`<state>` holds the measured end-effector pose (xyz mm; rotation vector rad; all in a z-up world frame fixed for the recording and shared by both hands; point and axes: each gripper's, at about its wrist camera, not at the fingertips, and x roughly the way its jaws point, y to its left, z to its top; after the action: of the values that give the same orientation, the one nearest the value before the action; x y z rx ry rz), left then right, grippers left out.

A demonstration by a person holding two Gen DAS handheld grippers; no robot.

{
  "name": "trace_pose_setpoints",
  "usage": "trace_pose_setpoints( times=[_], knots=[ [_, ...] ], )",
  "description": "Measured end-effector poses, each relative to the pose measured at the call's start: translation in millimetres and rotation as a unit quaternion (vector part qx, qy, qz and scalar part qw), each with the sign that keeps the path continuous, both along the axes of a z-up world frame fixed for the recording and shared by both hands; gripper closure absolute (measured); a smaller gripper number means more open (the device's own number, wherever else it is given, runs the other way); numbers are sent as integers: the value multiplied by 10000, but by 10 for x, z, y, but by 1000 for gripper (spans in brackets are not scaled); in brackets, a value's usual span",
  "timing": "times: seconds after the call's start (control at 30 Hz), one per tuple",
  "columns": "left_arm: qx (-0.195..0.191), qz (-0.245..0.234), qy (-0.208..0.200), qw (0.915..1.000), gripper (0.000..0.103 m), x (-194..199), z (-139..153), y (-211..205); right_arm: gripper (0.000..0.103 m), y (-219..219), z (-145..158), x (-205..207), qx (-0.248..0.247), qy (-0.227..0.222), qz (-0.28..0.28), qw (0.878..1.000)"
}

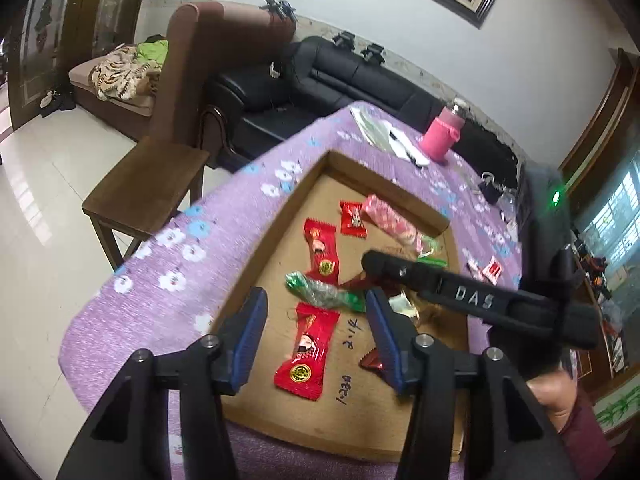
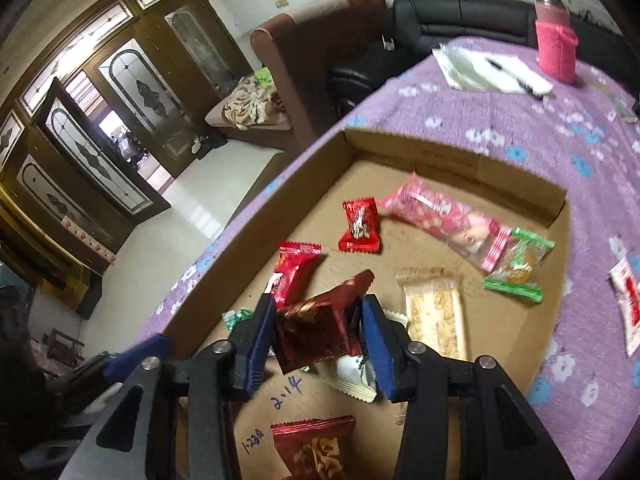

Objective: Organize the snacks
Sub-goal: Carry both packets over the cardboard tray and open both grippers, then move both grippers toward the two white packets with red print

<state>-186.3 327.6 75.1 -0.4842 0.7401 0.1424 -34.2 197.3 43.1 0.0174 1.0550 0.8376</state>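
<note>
A shallow cardboard tray (image 1: 280, 216) (image 2: 460, 160) lies on the purple flowered tablecloth and holds several wrapped snacks. My left gripper (image 1: 316, 336) is open and empty, hovering above a red candy packet (image 1: 306, 350) and a green wrapped candy (image 1: 324, 292). My right gripper (image 2: 318, 332) is shut on a dark red snack packet (image 2: 316, 328), held just above the tray floor. The right gripper's body (image 1: 460, 300) crosses the left wrist view over the tray. A pink long packet (image 2: 444, 224), a small red packet (image 2: 360, 226) and a beige wafer packet (image 2: 436, 312) lie in the tray.
A pink bottle (image 1: 442, 132) (image 2: 556, 44) and white papers with a pen (image 2: 492, 68) stand at the table's far end. A red and white packet (image 2: 630, 304) lies on the cloth right of the tray. A wooden chair (image 1: 152, 184) and a black sofa (image 1: 340, 80) stand beyond the table.
</note>
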Motion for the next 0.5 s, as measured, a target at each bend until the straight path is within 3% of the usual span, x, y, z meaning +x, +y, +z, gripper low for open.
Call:
trace_pose_setpoints(
  times=[0.27,0.33,0.47,0.5],
  knots=[
    [10,299,-209,9993,42,-150,164,102,48,-450,278,-98,285,-219,-287,9989],
    [31,462,-216,9987,32,-195,189,131,44,-639,358,-133,355,-315,-436,9979],
    [200,730,-177,9970,26,-260,231,122,43,-1018,440,-198,367,-486,-754,9953],
    [251,809,-146,9963,20,-268,244,112,43,-1122,445,-225,351,-532,-837,9945]
  ],
)
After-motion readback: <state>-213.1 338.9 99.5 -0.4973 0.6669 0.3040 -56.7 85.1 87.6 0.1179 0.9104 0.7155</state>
